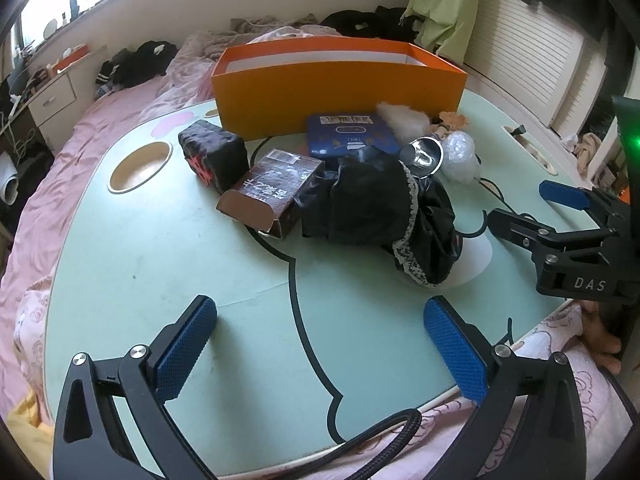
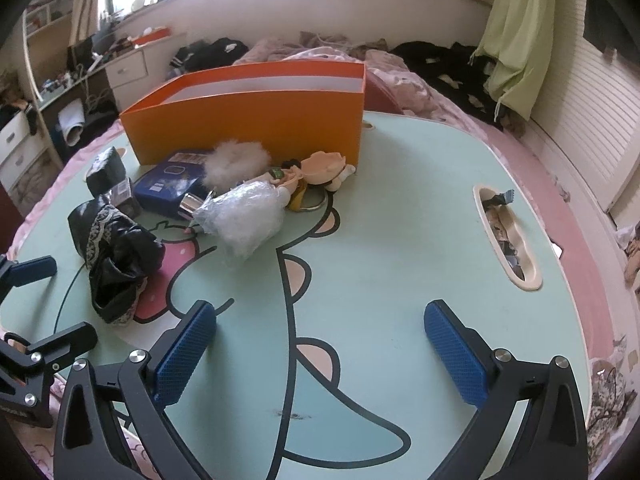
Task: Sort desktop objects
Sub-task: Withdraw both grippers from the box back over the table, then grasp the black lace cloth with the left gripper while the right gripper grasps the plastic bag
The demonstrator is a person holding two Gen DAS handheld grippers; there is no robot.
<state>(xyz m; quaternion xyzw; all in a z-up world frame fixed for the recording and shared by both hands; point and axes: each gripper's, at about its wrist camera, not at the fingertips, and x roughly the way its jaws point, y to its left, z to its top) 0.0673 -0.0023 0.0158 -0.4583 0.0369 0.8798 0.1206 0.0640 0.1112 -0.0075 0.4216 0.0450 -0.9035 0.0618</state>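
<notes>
An open orange box (image 1: pixel 340 84) (image 2: pixel 256 120) stands at the far side of the mint-green lap table (image 1: pixel 180 264) (image 2: pixel 400 220). In front of it lie a black wrapped block (image 1: pixel 212 156), a brown carton (image 1: pixel 272 196), a blue packet (image 1: pixel 352 138) (image 2: pixel 172 184), a black lace-trimmed cloth (image 1: pixel 384 208) (image 2: pixel 116 256), a crumpled clear plastic bag (image 1: pixel 460 156) (image 2: pixel 244 216), a white fluff ball (image 2: pixel 236 164) and a small doll (image 2: pixel 320 172). My left gripper (image 1: pixel 320 344) is open and empty near the table's front edge. My right gripper (image 2: pixel 320 344) is open and empty, also seen at the right of the left wrist view (image 1: pixel 532 212).
The table rests on a bed with pink bedding (image 1: pixel 60 184) and dark clothes (image 2: pixel 452 64). It has a round cup hole (image 1: pixel 140 166) at left and a long slot (image 2: pixel 508 236) at right. White drawers (image 2: pixel 128 68) stand at far left. A black cable (image 1: pixel 384 436) runs by the near edge.
</notes>
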